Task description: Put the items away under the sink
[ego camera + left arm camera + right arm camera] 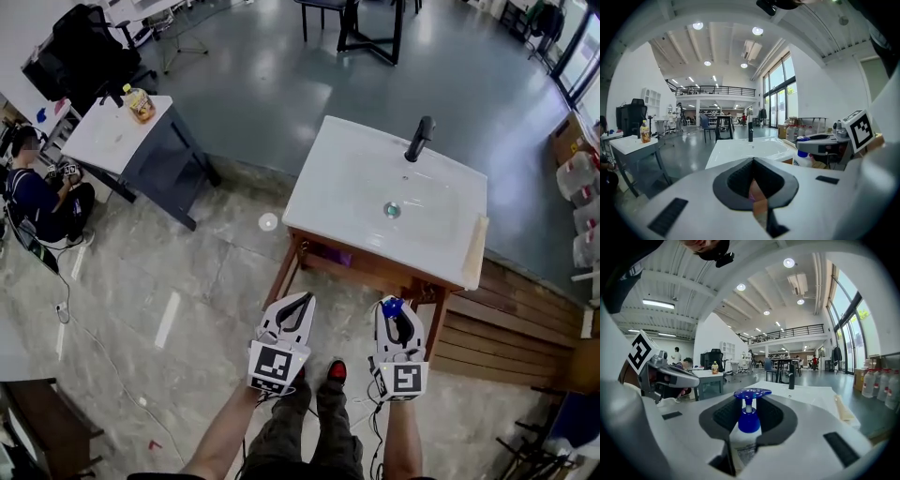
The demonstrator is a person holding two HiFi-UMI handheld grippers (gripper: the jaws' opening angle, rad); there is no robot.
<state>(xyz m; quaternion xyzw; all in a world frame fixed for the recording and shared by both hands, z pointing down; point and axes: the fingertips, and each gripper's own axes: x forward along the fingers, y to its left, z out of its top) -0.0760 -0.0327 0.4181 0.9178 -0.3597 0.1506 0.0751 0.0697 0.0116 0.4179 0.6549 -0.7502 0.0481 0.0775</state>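
pump bottle upright, pump head up

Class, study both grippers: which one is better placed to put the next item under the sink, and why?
Right. The right gripper is shut on the blue-capped pump bottle and faces the sink. The left gripper is shut and holds nothing to stow.

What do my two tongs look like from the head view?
The left tongs and right tongs are white shells with black padded inner faces. Each carries a white cube printed with black square markers. Thin dark cables run back from them. No sleeves show.
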